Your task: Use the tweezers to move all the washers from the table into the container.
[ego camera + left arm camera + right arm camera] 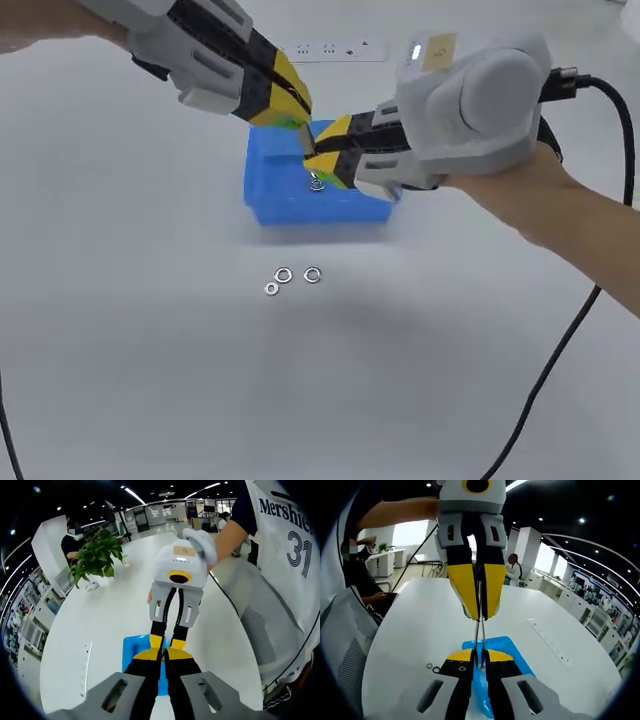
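Washers (283, 275): three lie loose on the big white surface (150, 380) (black cable (560, 350) trails at the right, power strip (330, 48) at the far edge). They sit just in front of the container, well clear of both jaw sets. Left hand-held gripper (480, 614) and right hand-held gripper (322, 158) meet nose to nose over the blue container (275, 205). Left is clenched on the tweezers (479, 627) at the upper end, right clamped lower on the arms. Fourth washer (316, 183) sits just under the jaws, above the container. Tweezer tips blurred, so can't tell if they pinch it or it lies inside.
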